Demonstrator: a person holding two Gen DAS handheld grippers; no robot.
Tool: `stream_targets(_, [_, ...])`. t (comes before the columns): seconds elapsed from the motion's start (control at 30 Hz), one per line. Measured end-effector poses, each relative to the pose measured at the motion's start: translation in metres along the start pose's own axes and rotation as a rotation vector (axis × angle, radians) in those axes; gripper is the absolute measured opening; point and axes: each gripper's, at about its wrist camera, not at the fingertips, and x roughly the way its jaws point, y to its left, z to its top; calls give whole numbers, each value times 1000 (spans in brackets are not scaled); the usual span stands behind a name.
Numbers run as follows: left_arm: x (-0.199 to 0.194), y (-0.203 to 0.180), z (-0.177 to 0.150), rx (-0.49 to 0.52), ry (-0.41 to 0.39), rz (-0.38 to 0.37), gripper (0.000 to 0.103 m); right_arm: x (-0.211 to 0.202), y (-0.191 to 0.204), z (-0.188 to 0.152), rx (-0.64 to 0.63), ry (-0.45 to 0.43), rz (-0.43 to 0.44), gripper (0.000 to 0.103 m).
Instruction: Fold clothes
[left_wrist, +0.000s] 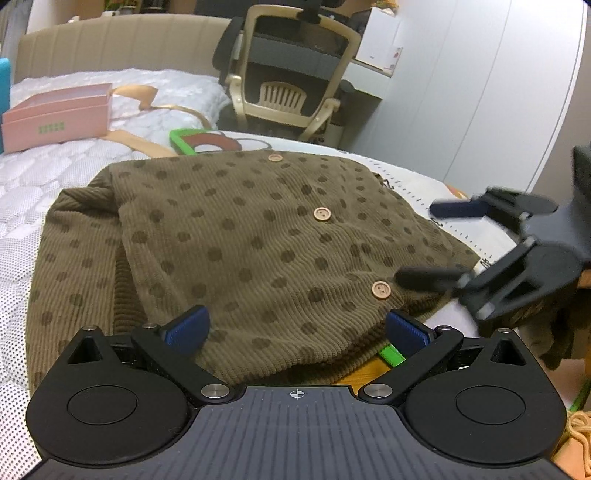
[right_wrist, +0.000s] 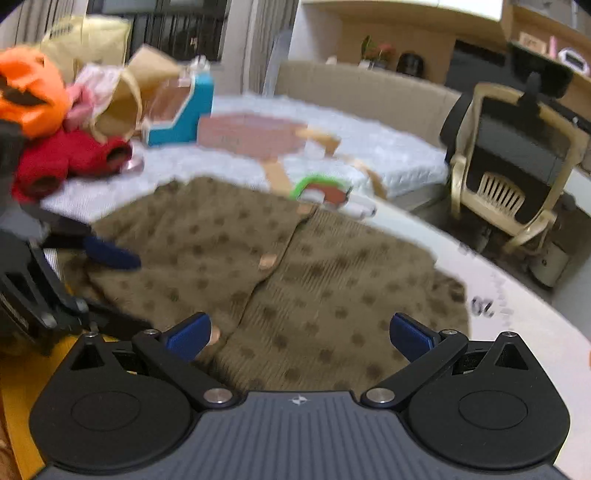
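Olive-brown dotted cardigan (left_wrist: 258, 240) lies buttoned on the white tabletop (left_wrist: 417, 181); left tongs (left_wrist: 295, 328) and right tongs (right_wrist: 299, 332) hover spread and empty, best pinching both near hem corners evenly.

text: none legible | pink box (left_wrist: 55, 118): green label marks, unreadable | white mat (right_wrist: 484, 306): blurred digits

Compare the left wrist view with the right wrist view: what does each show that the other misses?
Left wrist only: three sharp wooden buttons and the cardigan's folded-over left side. Right wrist only: an orange pumpkin toy and red fabric. Both: the brown dotted cardigan, pink box, office chair, and both claws open, left claw, right claw.
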Motion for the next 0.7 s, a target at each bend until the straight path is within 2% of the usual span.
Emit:
stream_targets(0.07, [-1,0,0,0,-2,1,103,8,0,-5,12,35,2,103])
stream_targets(0.2, [-1,-1,0,1,-4,3,103,9,-15,-11,101,69,59,103])
stream_targets(0.4, [-3,4,1,-16,-11,-18,103,8,-16,-24,140,58,83,103])
stream_targets(0.5, [-18,18,3,-119,-21,-87,103,5,-16,-27,134,60,76,103])
stream_targets(0.57, [-37,35,4,-201,-80,-89,103,6,-14,-27,113,66,65,103])
stream_targets(0.7, [-67,69,-3,-314,-144,100,103,7,-10,-27,103,66,56,103])
